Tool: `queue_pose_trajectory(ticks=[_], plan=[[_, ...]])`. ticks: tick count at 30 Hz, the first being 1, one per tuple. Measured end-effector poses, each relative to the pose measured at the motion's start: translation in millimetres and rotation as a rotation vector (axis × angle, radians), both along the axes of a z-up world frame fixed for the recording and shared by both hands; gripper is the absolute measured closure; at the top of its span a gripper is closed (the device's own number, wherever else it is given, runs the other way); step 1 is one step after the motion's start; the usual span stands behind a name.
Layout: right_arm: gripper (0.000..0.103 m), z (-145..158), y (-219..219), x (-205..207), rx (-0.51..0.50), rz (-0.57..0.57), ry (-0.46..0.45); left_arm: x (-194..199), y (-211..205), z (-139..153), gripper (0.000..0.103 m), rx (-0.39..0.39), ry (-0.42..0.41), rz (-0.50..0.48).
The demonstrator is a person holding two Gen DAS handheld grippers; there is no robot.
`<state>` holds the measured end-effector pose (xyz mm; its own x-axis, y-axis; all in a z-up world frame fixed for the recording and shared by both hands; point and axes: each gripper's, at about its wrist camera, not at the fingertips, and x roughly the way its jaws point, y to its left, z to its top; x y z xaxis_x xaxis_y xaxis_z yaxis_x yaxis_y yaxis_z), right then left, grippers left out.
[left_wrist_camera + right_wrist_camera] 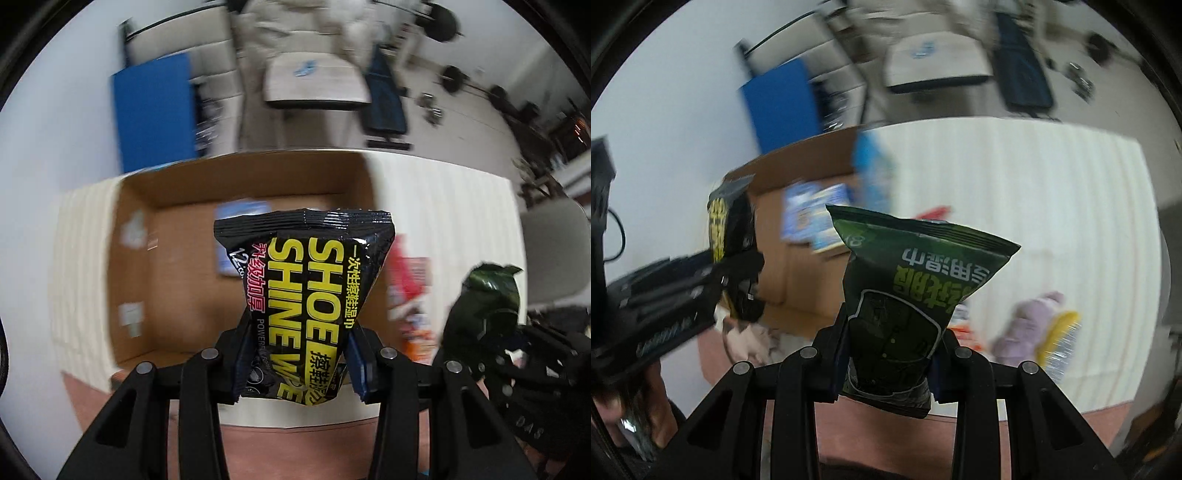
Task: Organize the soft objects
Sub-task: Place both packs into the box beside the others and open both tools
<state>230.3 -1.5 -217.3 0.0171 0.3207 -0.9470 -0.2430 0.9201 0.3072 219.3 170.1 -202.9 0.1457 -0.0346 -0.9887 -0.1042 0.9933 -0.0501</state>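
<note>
Step in hand, as I read it: transport. Both packs are up in the air, neither is placed yet.

Left tongs (299, 363) are closed down to the pack's thickness, clamped on the lower half of the black pack (306, 295) ("SHOE SHINE WIPE"). It is pinched hard enough that the pack waists in at the pads and fans out above. In the left wrist view it hangs over the near edge of the open box (177, 280), which sits on the tabletop (443, 206).

Right tongs (890, 363) are the same story: narrow gap, gripping the bottom of the green pack (912, 295), with its top seal free. This one sits over the tabletop to the right of the box, not over it. Other loose soft items lie near it: something lilac (1030, 325), something yellow (1060, 332).

The box already holds blue packs (816, 218) along its far side; the near floor looks bare.

Next move, my guess: push the black pack forward and down onto the bare box floor, then open. The green pack needs a leftward shift over the box wall first. The two tongs are near each other, so go one at a time to avoid a clash. Heavy motion blur, so fine detail is unreliable.
</note>
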Motion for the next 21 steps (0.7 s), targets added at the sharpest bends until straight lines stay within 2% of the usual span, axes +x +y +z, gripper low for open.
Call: queue_pose_trajectory(ticks=[2,5,9,16,21], plan=[[0.067,-5.9,42.9,-4.3,-0.023,0.046,0.013,-2.2,35.2,-9.8,0.063,0.015,0.020,0.036],[0.067,-25.2,97.6,-2.6,-0.090,0.096,0.016,-1.4,64.6,-29.1,0.062,0.018,0.052,0.067],[0.067,-63.8,132.2,-0.9,-0.175,0.136,0.056,18.9,94.8,-65.9,0.062,0.007,0.121,0.091],[0.067,-120.9,150.9,4.5,-0.287,0.159,0.128,60.3,118.8,-130.0,0.062,0.003,0.224,0.091],[0.067,-144.1,152.3,10.2,-0.324,0.148,0.168,87.0,124.7,-156.0,0.062,-0.033,0.258,0.093]])
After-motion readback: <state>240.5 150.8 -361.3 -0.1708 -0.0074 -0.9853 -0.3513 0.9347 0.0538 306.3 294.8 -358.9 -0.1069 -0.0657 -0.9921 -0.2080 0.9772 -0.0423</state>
